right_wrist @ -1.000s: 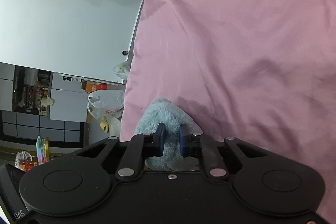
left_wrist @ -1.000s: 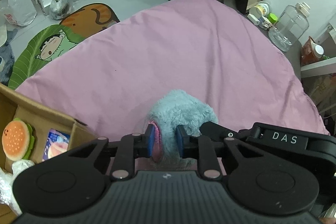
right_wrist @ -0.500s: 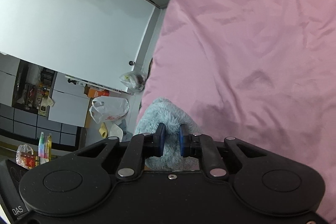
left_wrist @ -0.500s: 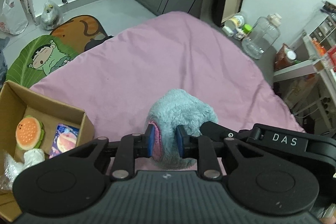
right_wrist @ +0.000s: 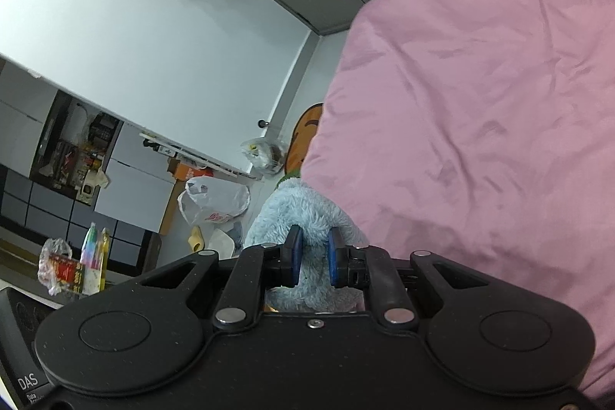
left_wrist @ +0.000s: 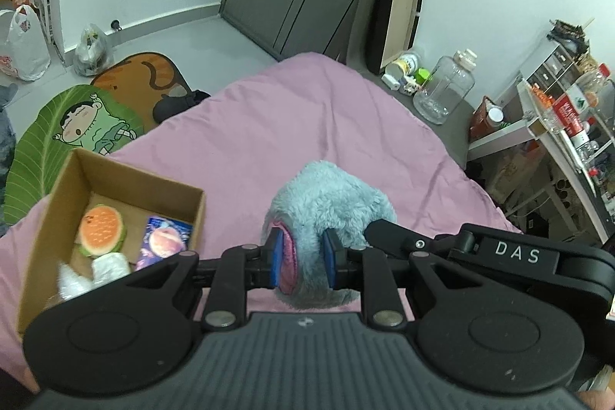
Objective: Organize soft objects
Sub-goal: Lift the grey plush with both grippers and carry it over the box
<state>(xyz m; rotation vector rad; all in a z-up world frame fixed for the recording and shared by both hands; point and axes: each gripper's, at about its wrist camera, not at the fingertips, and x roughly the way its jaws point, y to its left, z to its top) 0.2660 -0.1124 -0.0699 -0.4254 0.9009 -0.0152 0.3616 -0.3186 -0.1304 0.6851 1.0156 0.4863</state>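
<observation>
A fluffy light-blue plush toy (left_wrist: 326, 202) with a pink patch hangs above the pink bedspread (left_wrist: 300, 125). My left gripper (left_wrist: 301, 258) is shut on its near end. My right gripper (right_wrist: 312, 258) is shut on another part of the same plush (right_wrist: 303, 218), and its black body shows at the right of the left wrist view. An open cardboard box (left_wrist: 65, 214) sits on the bed to the left. It holds a burger-shaped plush (left_wrist: 102, 229), a small printed packet (left_wrist: 163, 241) and something white (left_wrist: 109, 266).
Two cartoon floor mats (left_wrist: 77, 125) lie left of the bed. Plastic bags (left_wrist: 23, 45) sit by the wall. A clear water jug (left_wrist: 446, 91) and small bottles stand past the bed's far corner. A cluttered shelf unit (left_wrist: 557, 125) is at the right.
Both grippers have lifted the plush higher above the bed. The cardboard box has come fully into the left wrist view. The grips have not changed.
</observation>
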